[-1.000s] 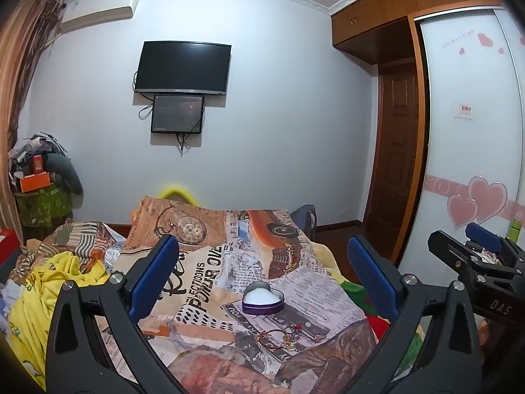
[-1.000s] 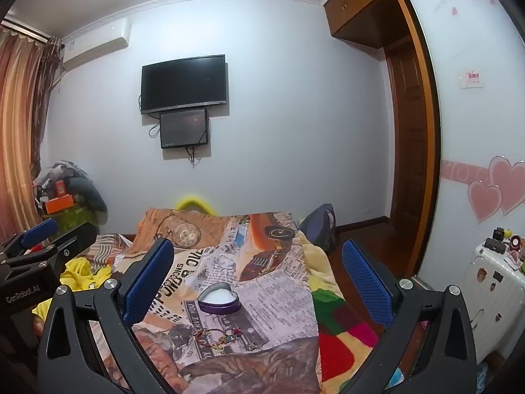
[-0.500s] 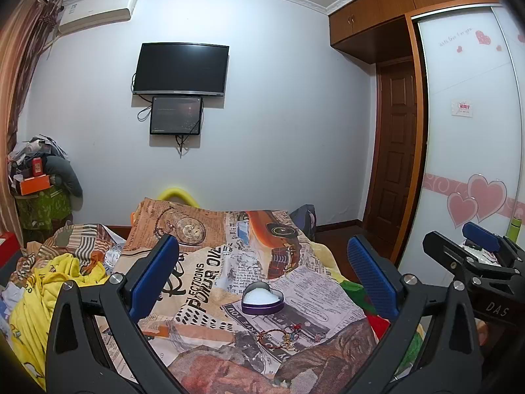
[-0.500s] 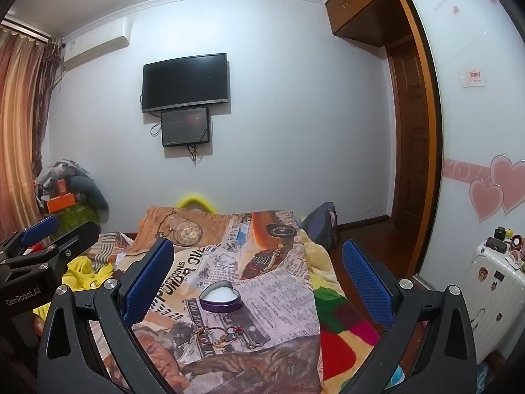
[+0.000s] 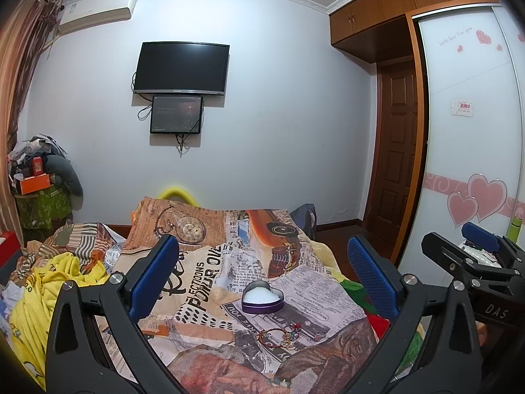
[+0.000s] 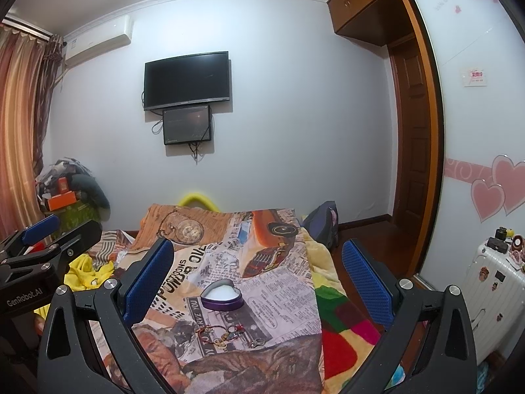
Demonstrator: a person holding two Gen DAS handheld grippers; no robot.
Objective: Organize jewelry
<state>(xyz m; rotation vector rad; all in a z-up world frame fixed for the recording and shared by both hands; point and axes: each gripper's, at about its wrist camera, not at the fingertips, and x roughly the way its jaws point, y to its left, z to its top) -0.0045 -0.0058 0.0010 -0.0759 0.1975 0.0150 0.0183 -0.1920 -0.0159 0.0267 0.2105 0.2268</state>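
The left tool (image 5: 259,275) gapes wide, holding nothing, above the newspaper-print bedspread (image 5: 210,262). Just behind the purple heart-shaped metal box (image 5: 262,300) on it lies a small tangle of beaded bracelets and rings (image 5: 288,336). The right tool (image 6: 257,277) spreads wide, also holding nothing.

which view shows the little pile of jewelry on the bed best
The right wrist view. The jewelry lies between the open fingers, and the red bracelet, gold rings and silver pieces can be told apart, just in front of the heart-shaped box. The left wrist view shows the same jewelry more bunched, near the right finger.
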